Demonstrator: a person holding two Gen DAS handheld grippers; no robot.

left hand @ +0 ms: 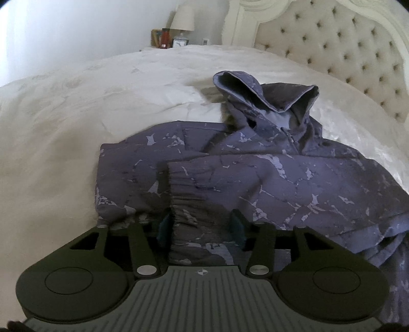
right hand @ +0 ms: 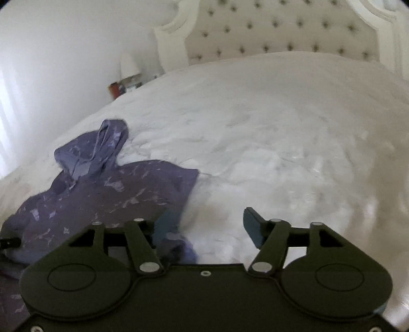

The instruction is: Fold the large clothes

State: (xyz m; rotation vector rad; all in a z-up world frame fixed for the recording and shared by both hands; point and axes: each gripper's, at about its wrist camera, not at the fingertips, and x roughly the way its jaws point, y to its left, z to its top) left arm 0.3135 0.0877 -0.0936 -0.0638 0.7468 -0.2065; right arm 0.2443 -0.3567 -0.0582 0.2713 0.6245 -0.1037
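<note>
The left gripper (left hand: 202, 224) stands partly open, straddling the sleeve cuff (left hand: 189, 204) of the purple hoodie (left hand: 268, 166) without pinching it. The right gripper (right hand: 209, 227) gapes wider over bare bedding, its left pad beside the hoodie's edge, holding nothing. The hoodie lies on the white bed (right hand: 281, 127), hood toward the headboard (left hand: 332, 46). Only the left view shows the folded-over sleeve.

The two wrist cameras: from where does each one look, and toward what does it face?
Left wrist: sits behind the left gripper, facing down over the purple hoodie, a cuffed sleeve between the open fingers.
Right wrist: sits behind the right gripper, facing mostly white bedding; fingers open.
Both show the hoodie, the tufted headboard and the lamp; no hand is visible.
</note>
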